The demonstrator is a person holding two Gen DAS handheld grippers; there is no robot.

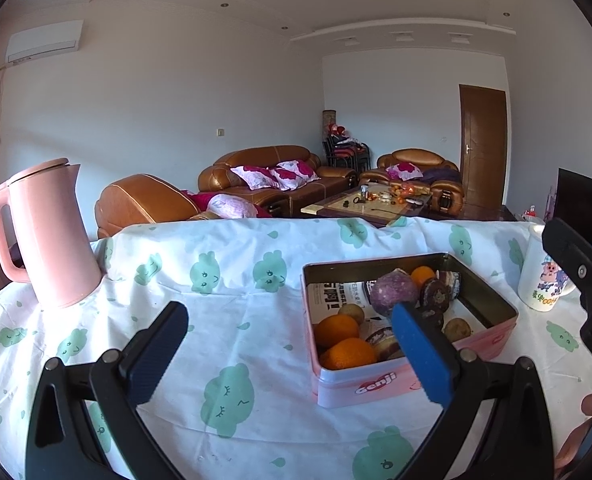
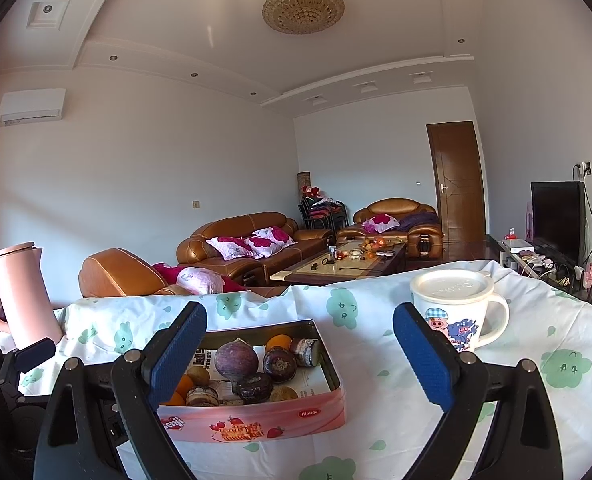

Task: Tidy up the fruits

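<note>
Several fruits sit loose in one open pink tin (image 1: 380, 386), a rectangular box printed "Genji" that stands on the clouded tablecloth (image 1: 231, 280). Inside it lie two oranges (image 1: 342, 342) at the near left corner, a third orange (image 1: 423, 274) at the far side, a large purple round fruit (image 1: 392, 294) in the middle, some dark brown wrinkled fruits (image 1: 436, 294) beside it, and small tan ones (image 1: 458, 329) towards the right wall. A printed paper lines the tin's floor.

The left wrist view shows the tin from its short end, with its whole interior open to sight; the right finger of the left gripper (image 1: 296, 354) crosses in front of the tin's middle, while the left finger stands over bare cloth. Its jaws are spread wide and hold nothing. A pink kettle (image 1: 51, 236) stands upright at the far left of the table, well apart from the tin.

The right wrist view shows the tin (image 2: 255, 424) from its long side, with strawberry pictures on the wall. The left finger of the right gripper (image 2: 300, 354) overlaps the tin's left end and hides most of the oranges there; the purple fruit (image 2: 236, 360) stays plain to see. These jaws are also wide apart and empty. Only this view shows the white cartoon mug (image 2: 456, 312) whole, lidded and upright, just right of the tin and behind the right finger. Sofas and a low table fill the room beyond
</note>
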